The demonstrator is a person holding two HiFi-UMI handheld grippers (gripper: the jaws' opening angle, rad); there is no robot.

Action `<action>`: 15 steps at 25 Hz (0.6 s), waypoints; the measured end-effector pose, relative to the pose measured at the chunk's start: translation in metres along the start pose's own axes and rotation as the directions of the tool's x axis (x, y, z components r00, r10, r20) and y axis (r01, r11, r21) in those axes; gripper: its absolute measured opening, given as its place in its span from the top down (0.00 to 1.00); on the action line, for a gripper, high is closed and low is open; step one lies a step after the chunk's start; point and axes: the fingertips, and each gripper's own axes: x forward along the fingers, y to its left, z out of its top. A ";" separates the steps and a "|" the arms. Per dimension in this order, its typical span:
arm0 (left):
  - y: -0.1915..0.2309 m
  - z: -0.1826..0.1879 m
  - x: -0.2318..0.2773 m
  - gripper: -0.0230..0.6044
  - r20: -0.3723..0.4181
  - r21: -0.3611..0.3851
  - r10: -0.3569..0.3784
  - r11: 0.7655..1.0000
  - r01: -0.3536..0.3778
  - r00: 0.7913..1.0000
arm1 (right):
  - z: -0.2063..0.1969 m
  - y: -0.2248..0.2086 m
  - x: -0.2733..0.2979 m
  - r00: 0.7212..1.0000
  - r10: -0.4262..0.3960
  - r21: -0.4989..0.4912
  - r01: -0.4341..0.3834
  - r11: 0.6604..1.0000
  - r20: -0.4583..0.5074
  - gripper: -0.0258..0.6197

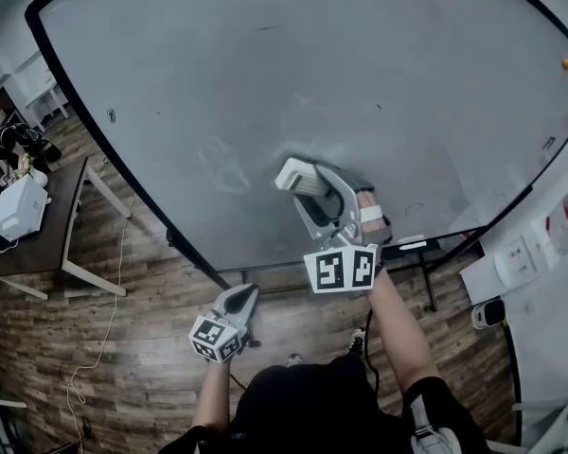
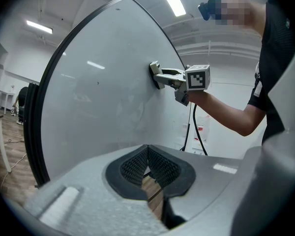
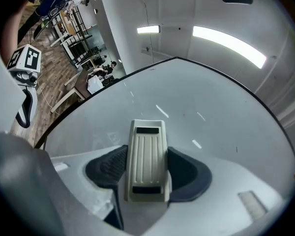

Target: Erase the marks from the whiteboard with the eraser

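Right gripper (image 1: pixel 308 185) pinches the cream eraser (image 3: pixel 147 156) between its pads, pressing it flat on the whiteboard (image 1: pixel 265 83), low-centre; faint marks (image 1: pixel 222 164) at its 9 o'clock. Left gripper (image 2: pixel 148 168) at 7 o'clock, off the board, fingers pressed together, empty.

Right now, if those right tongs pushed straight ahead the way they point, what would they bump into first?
The whiteboard. The right tongs are shut on the eraser, which looks pressed flat against the board in the left gripper view, so there seems no room to go further.
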 end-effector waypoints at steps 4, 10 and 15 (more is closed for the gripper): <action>0.001 0.001 -0.001 0.95 -0.006 -0.004 0.009 1.000 -0.009 1.000 | -0.002 -0.032 -0.006 0.998 -0.058 0.018 0.058 0.998 -0.002 0.57; -0.003 0.000 0.003 0.95 -0.005 0.005 -0.002 1.000 0.003 1.000 | -0.007 -0.073 -0.015 0.991 -0.131 0.059 0.131 0.990 -0.006 0.57; -0.004 -0.002 0.003 0.95 -0.010 0.003 0.001 1.000 -0.001 1.000 | -0.006 -0.058 -0.012 0.993 -0.119 0.054 0.119 0.991 -0.006 0.57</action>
